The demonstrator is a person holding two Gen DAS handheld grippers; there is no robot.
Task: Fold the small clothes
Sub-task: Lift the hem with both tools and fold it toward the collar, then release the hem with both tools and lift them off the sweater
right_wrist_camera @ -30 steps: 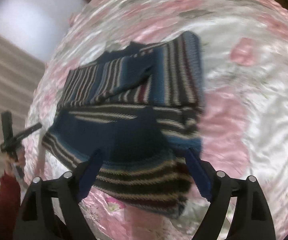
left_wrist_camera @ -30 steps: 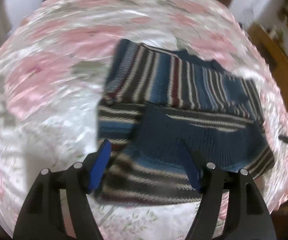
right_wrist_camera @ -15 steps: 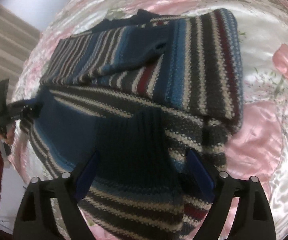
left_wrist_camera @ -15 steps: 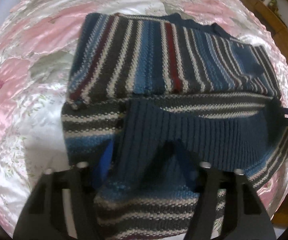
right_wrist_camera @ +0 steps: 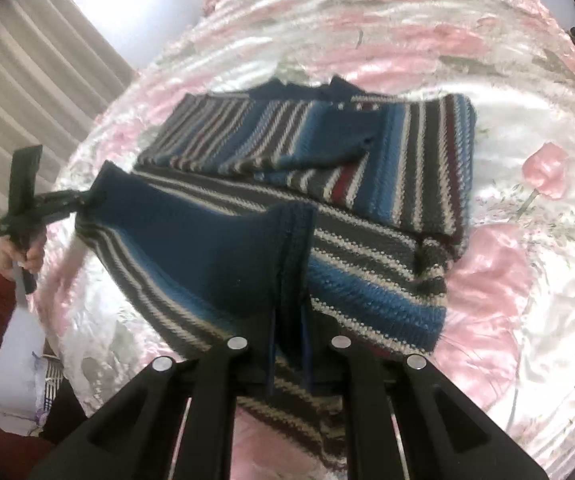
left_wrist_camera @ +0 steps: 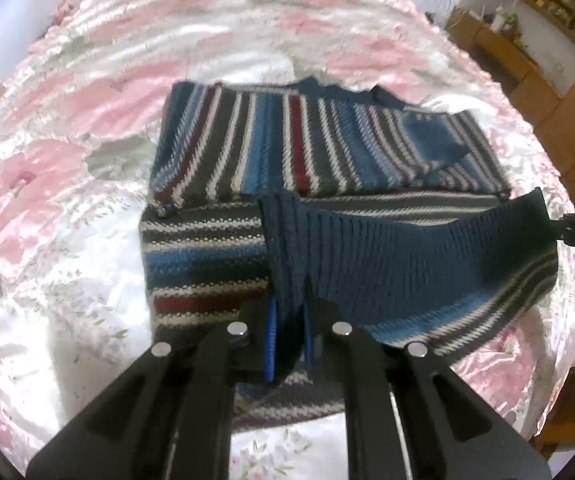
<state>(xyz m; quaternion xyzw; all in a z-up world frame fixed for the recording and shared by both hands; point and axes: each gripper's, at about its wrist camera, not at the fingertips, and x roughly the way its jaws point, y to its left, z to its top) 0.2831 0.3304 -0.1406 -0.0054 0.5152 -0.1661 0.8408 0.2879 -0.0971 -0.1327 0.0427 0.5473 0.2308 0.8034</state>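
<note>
Pink floral satin bedspread [left_wrist_camera: 99, 92] under striped sweater [left_wrist_camera: 287, 144], sleeves folded in. Left claw [left_wrist_camera: 287, 344] and right claw [right_wrist_camera: 289, 344] each pinching ribbed hem [left_wrist_camera: 407, 248], lifted. Next, probably: carrying hem toward collar, evenly.

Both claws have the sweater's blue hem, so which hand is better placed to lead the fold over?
Neither: left claw and right claw are each shut on a corner of the raised ribbed hem of the sweater, so probably both together.

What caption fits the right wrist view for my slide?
Right gripper and left gripper, jaws shut on the striped sweater's blue ribbed hem, lift it above the pink floral bedspread.
</note>
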